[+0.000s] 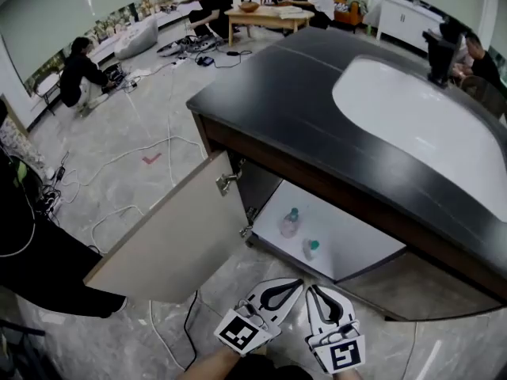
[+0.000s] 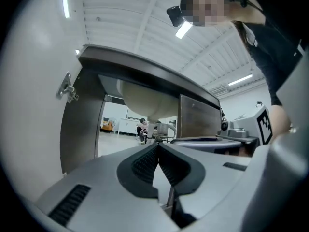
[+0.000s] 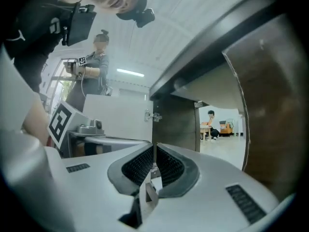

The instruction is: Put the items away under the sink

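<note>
The cabinet door (image 1: 170, 240) stands swung wide open at the left, its pale inner face towards the camera, above the grey marbled floor (image 1: 119, 172). Just right of its lower corner, the left hand-held gripper (image 1: 298, 285) is held low in front of the opening. Its jaws are pressed together with nothing between them — its own view shows the ribbed pads meeting at the tip. Beyond the tips, on the white cabinet floor (image 1: 356, 248) under the sink, two items stand clear of both grippers. One is a pinkish bottle (image 1: 290, 223) with a green cap, upright. Just right of it and nearer the camera is a smaller container (image 1: 310, 248), also green-topped, though it is too small to tell what kind. The right hand-held gripper (image 1: 314, 290) sits just beside the left one, its jaws likewise closed together and empty. Above and to the right runs the dark worktop (image 1: 269, 85) — the white sink basin (image 1: 412, 125) is set into it.
</note>
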Demonstrator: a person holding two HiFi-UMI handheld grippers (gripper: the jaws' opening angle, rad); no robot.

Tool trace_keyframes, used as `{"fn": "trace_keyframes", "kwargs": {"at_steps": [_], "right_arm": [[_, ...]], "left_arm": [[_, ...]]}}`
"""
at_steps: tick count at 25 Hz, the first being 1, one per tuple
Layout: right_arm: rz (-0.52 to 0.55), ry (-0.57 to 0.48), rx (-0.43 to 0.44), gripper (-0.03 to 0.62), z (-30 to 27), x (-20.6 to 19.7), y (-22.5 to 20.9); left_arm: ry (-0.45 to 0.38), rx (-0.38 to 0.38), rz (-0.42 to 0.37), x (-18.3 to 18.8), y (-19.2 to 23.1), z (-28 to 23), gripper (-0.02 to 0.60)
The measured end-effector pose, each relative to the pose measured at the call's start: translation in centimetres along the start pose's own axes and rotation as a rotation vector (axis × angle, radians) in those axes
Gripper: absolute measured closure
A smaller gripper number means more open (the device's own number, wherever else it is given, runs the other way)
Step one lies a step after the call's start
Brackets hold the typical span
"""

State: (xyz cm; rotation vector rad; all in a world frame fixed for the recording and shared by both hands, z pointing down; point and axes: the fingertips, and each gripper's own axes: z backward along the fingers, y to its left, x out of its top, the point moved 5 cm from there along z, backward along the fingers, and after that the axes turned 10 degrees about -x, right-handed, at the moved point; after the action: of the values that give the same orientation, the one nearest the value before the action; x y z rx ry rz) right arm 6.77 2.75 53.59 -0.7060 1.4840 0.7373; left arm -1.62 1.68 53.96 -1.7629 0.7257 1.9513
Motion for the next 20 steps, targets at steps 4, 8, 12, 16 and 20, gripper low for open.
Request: {"fn": "trace_keyframes", "kwargs": {"at_steps": [4, 8, 12, 16, 20], "right_arm": [[0.002, -0.006, -0.008, 0.553, 0.7, 7.0, -0.1], [-0.013, 0.025, 0.009, 0.553, 2.1, 13.1, 1.4], [-0.020, 0.057, 0.022, 0.553, 3.5, 18.4, 1.9], [-0.013, 0.062, 0.037, 0.553, 5.2, 24.3, 1.8], [-0.023, 0.049, 0.050, 0.553, 6.1, 29.0, 2.8]], "left_arm": [[-0.006, 0.014, 0.026, 6.9, -1.2, -0.4, 0.575], [0.013, 0.032, 0.064, 12.8, -2.9, 1.0, 0.575], [0.036, 0.035, 0.067, 18.3, -4.3, 1.8, 0.575], [0.048, 0.028, 0.066, 24.2, -6.3, 1.8, 0.575], [0.048, 0.040, 0.081, 28.5, -7.6, 2.8, 0.575]]}}
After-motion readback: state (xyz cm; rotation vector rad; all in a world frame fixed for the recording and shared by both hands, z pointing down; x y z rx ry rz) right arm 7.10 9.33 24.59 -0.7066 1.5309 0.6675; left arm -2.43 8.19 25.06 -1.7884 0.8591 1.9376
